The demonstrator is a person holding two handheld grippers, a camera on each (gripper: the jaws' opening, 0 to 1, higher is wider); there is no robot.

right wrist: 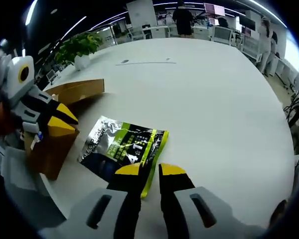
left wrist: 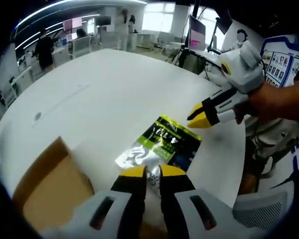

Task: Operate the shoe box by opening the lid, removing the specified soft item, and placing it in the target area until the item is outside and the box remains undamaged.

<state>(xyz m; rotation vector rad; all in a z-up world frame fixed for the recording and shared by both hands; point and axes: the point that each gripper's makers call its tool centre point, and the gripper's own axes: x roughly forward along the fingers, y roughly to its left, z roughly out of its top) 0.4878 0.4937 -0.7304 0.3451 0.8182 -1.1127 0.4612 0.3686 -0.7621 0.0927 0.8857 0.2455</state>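
On the white bench [right wrist: 214, 99], far left in the right gripper view, the left claw [right wrist: 65, 119] hangs over the brown cardboard box [right wrist: 52, 144], jaws near closed, nothing seen between them. Just right of the box lies the green-and-black foil packet [right wrist: 124, 144], flat on the bench, outside the box. Right claw [right wrist: 149, 172] poised at the packet's near edge, jaws slightly parted, holding nothing. Left gripper view: box [left wrist: 50, 189] lower left, packet [left wrist: 162, 144] just beyond the left claw [left wrist: 153, 172]; right claw [left wrist: 202, 115] near the packet's far corner, tips together, not touching it.
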